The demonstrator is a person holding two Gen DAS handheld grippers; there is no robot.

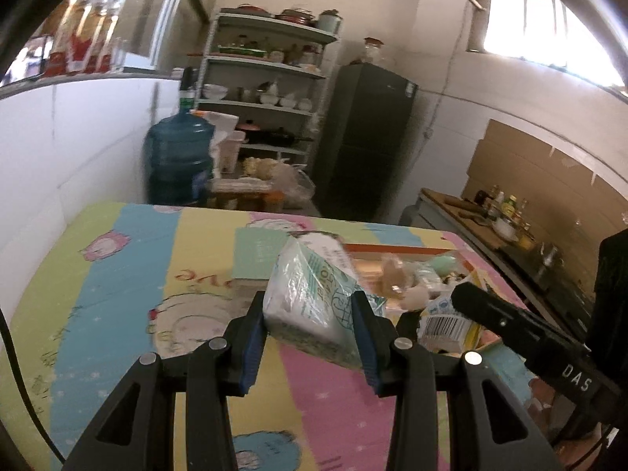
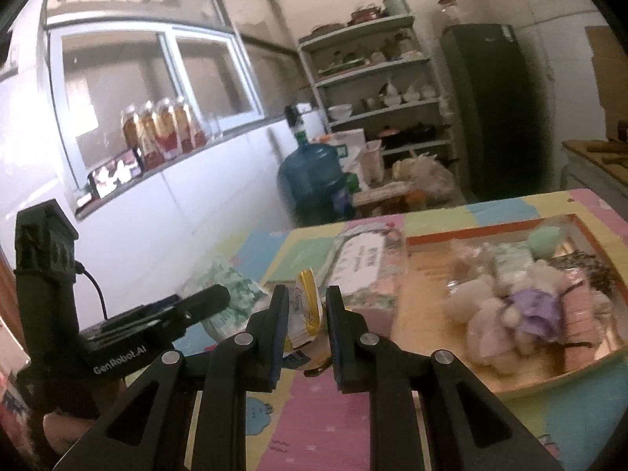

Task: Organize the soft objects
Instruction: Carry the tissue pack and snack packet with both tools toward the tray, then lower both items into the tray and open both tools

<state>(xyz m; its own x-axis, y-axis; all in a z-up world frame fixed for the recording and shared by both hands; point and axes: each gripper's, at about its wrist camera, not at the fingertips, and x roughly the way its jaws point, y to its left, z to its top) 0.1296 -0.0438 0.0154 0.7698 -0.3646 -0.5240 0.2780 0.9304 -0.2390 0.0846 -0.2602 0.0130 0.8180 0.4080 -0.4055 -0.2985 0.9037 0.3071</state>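
On left hand-held gripper (image 2: 223,298) body, white lettering "GenRobot.AI".

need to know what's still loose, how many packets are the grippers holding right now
2. A green-printed tissue packet sits clamped in the left gripper; a yellow packet is pinched in the right gripper. More may lie in the tray.

Print on the green-and-white pack (image 1: 314,298) is smeared and unreadable. Tray (image 2: 588,369) contents are blurred; its right end is cut off. Shelf (image 1: 271,74) items are too small to identify.
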